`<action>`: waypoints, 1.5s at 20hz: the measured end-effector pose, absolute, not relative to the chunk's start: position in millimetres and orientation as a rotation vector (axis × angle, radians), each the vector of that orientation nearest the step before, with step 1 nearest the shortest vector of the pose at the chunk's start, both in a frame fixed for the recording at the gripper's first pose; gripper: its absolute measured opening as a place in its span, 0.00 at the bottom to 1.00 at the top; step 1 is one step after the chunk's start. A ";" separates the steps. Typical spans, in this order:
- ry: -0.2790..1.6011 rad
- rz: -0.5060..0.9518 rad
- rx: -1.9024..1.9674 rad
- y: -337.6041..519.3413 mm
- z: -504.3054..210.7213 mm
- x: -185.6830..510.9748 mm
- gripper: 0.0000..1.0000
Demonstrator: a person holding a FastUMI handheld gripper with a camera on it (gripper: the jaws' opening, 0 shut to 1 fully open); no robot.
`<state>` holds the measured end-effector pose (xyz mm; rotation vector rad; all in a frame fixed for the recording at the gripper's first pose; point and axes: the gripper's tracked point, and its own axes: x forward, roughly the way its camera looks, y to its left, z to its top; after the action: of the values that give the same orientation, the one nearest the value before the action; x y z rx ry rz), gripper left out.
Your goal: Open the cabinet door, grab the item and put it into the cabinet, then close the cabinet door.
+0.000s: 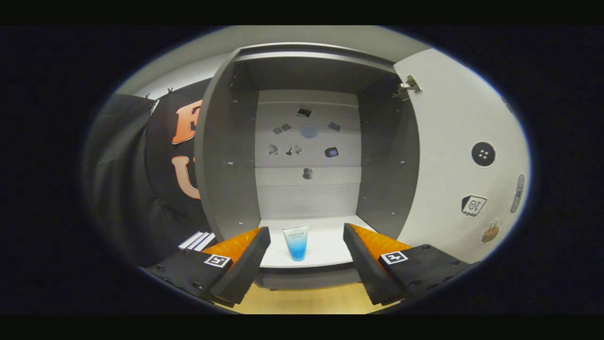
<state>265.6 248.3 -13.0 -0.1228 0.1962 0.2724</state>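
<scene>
Two fingers of my hand-held gripper [302, 257] stand wide apart at the bottom of my view, holding nothing and touching nothing. Below them I see a strip of pale wooden bench [302, 302]. Just ahead of the fingertips, centred in the gap between them, the small squeeze tube with a white top fading to blue at its cap [296, 242] stands upright, cap down, on the white floor of the open grey cabinet [226, 156], near its front edge. The hand-held gripper points level and straight into the cabinet opening. Beyond the tube, the cabinet's pale back panel carries several small dark stickers. The white cabinet door [453, 156] is swung open to the right, stickers on its inner face, a metal hinge [407, 87] at its top corner.
</scene>
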 end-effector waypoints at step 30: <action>0.092 -0.192 -0.039 -98.5 23.7 44.5 1.00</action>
<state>44.5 -98.5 23.7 -0.0392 0.0922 -0.1916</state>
